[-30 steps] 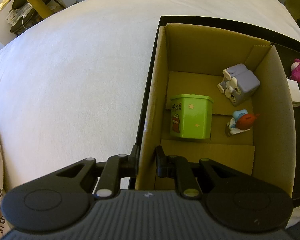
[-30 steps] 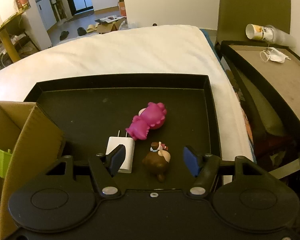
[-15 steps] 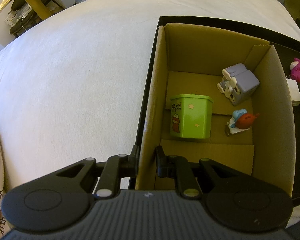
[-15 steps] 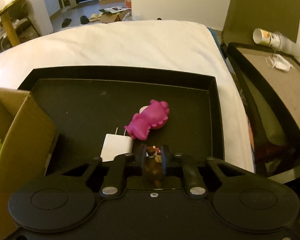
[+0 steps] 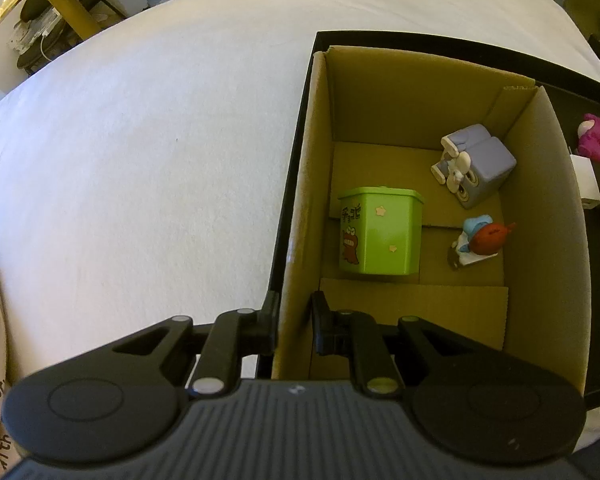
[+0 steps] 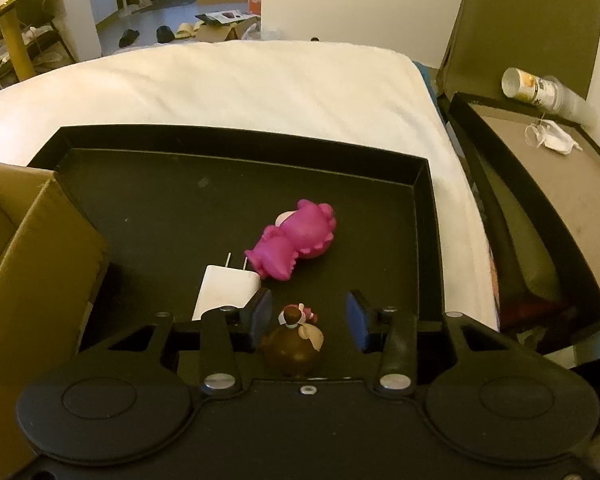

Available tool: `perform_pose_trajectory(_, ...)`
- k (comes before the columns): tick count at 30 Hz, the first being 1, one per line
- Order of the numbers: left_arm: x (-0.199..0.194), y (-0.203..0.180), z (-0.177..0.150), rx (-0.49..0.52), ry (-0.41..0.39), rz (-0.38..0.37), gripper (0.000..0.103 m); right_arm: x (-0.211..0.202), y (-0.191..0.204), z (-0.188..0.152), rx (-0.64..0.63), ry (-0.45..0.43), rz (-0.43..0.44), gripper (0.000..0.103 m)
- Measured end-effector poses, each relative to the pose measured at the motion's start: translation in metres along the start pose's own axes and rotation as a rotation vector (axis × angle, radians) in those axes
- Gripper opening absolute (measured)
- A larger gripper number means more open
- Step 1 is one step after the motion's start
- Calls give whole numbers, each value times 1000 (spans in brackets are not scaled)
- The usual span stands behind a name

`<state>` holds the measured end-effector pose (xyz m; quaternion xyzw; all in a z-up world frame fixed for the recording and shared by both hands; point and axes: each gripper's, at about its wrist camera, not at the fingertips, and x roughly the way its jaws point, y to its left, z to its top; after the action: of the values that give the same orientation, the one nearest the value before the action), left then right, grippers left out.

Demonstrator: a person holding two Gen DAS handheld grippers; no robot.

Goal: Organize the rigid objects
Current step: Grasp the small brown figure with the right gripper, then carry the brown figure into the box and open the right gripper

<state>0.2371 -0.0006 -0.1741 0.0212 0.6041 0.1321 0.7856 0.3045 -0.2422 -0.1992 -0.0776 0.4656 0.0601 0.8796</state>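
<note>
The brown figurine lies on the black tray between the right claw pads, which have just been opening and stand clear of it. Just beyond it lie a white charger and a pink toy — the left claw is clamped on the cardboard box wall, with 3 toys inside.

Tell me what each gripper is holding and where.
Left gripper clamps the cardboard box by its near left wall. Right gripper, jaws just opening, holds nothing; brown figurine sits between.

Dim warm indoor light, sharp focus. Heavy fisheye bend at edges. Bed sheet bright, black tray murky.
</note>
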Motion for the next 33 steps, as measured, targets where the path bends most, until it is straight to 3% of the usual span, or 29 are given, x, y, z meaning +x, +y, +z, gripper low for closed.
perform_pose_trajectory(3,0,0,0,0,-1,0,15,7,-2,-2,6,23,11,42)
perform_pose_trajectory(6,-1,0,0,-1,0,0,15,6,-6,-3,25,19,24,17)
perform_pose_trajectory(8,-1,-1,0,0,0,0,15,4,-8,-4,35,18,30,10)
perform_pose_trajectory(16,-2,0,-1,-1,-2,-1,15,-8,-10,-11,40,9,44,9)
perform_pose_trajectory(24,-3,-1,-2,2,-4,3,15,-19,-29,-24,130,-28,129,9)
perform_pose_trajectory(33,-1,-1,-1,-5,-3,1,15,-27,-37,-30,120,-67,158,9)
